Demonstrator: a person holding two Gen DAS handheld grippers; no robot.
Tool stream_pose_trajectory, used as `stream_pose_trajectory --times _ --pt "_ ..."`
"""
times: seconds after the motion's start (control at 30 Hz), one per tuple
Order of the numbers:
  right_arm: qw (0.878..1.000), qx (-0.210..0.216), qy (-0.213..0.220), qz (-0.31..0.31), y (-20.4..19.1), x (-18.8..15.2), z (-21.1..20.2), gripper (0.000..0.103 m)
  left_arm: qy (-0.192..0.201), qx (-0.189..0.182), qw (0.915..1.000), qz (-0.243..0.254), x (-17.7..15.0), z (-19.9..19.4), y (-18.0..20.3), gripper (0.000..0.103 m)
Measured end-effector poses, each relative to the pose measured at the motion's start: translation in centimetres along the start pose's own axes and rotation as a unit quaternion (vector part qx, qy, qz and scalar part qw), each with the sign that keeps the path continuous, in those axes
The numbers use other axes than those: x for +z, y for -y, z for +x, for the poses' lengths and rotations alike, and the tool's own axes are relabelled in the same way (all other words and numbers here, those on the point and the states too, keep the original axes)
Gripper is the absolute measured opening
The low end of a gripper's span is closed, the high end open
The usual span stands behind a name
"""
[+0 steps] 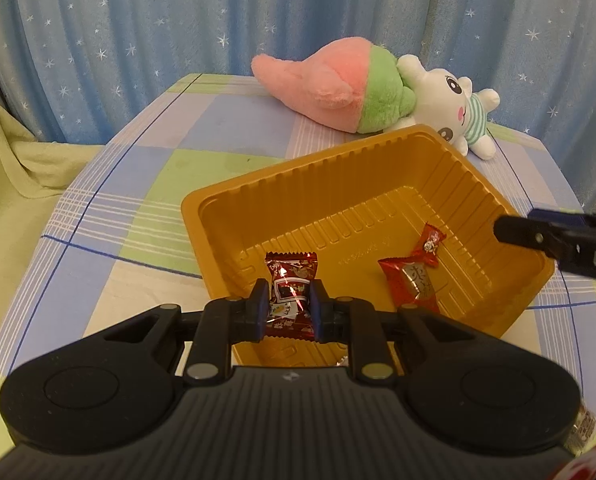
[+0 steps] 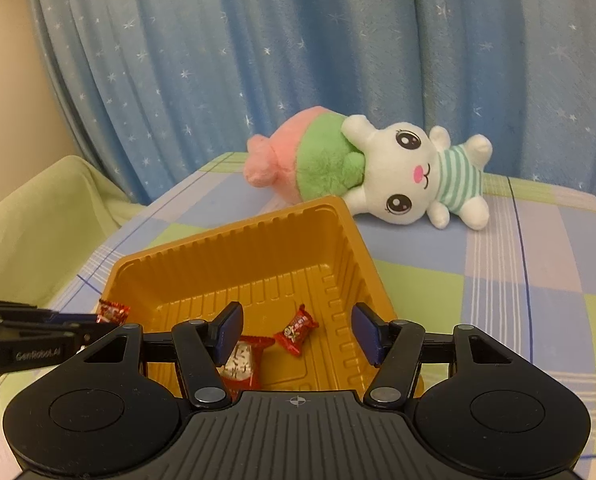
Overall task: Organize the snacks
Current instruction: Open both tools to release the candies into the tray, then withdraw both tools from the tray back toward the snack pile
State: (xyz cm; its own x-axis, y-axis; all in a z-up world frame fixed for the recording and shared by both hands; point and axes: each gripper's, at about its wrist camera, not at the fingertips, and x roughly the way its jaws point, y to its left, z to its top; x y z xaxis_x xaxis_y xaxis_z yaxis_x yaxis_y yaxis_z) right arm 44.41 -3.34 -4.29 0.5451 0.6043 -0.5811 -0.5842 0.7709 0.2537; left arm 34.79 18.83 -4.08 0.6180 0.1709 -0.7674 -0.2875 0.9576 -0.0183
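A gold plastic tray [image 1: 330,176] [image 2: 234,248] sits on the checked tablecloth. My left gripper [image 1: 288,308] is shut on a dark red snack packet [image 1: 290,300] and holds it over the tray's near edge. On the tray floor lie a red packet with a white label [image 1: 412,284] [image 2: 240,362] and a small red candy [image 1: 430,244] [image 2: 296,330]. My right gripper [image 2: 296,332] hangs open above the tray with nothing pressed between its pads; the small candy lies below the gap. The left gripper [image 2: 94,326] with its packet [image 2: 112,312] shows at the left of the right wrist view.
A pink and green plush [image 1: 334,88] [image 2: 298,160] and a white rabbit plush [image 1: 454,108] [image 2: 414,172] lie behind the tray. A blue starred curtain [image 1: 258,12] closes the back. A pale green cloth [image 1: 14,160] lies to the left. A wrapped snack [image 1: 584,424] peeks out at the lower right.
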Motion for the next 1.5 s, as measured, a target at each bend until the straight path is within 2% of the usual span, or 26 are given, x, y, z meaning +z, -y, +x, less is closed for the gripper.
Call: stream_pose_trajectory --times 0.13,0.17,0.23,0.47,0.53,0.73,1.0,1.5 --pt "1.0 -0.002 -0.001 0.006 0.1 -0.6 -0.8 0.06 0.012 -0.004 0.9999 0.006 0.4 -0.1 0.1 0.02" --pt "1.0 -0.003 0.0 0.007 0.1 -0.7 -1.1 0.06 0.016 -0.004 0.9998 0.008 0.4 -0.2 0.2 0.021" --pt "1.0 -0.005 0.0 0.013 0.2 -1.0 -1.6 0.06 0.02 -0.003 0.9998 0.009 0.5 -0.4 0.2 0.031" --pt "0.999 -0.003 0.009 0.032 0.1 -2.2 -4.3 0.062 0.014 -0.016 0.9998 0.002 -0.6 -2.1 0.0 0.035" --pt "0.999 -0.005 0.01 0.034 0.0 -2.6 -5.2 0.065 0.017 -0.019 0.9997 0.002 -1.2 -3.2 -0.1 0.04" --pt "0.999 -0.003 0.015 0.051 -0.3 -4.1 -8.1 0.073 0.018 -0.025 0.9995 -0.002 -3.0 -6.3 0.1 0.044" --pt "0.998 -0.004 0.017 0.067 -0.2 -6.6 -12.3 0.079 0.015 -0.029 0.9995 -0.003 -6.2 -10.5 0.9 0.046" --pt "0.998 -0.014 0.003 0.056 0.2 -12.7 -19.8 0.08 -0.004 -0.041 0.9991 -0.002 -13.5 -15.7 5.3 0.046"
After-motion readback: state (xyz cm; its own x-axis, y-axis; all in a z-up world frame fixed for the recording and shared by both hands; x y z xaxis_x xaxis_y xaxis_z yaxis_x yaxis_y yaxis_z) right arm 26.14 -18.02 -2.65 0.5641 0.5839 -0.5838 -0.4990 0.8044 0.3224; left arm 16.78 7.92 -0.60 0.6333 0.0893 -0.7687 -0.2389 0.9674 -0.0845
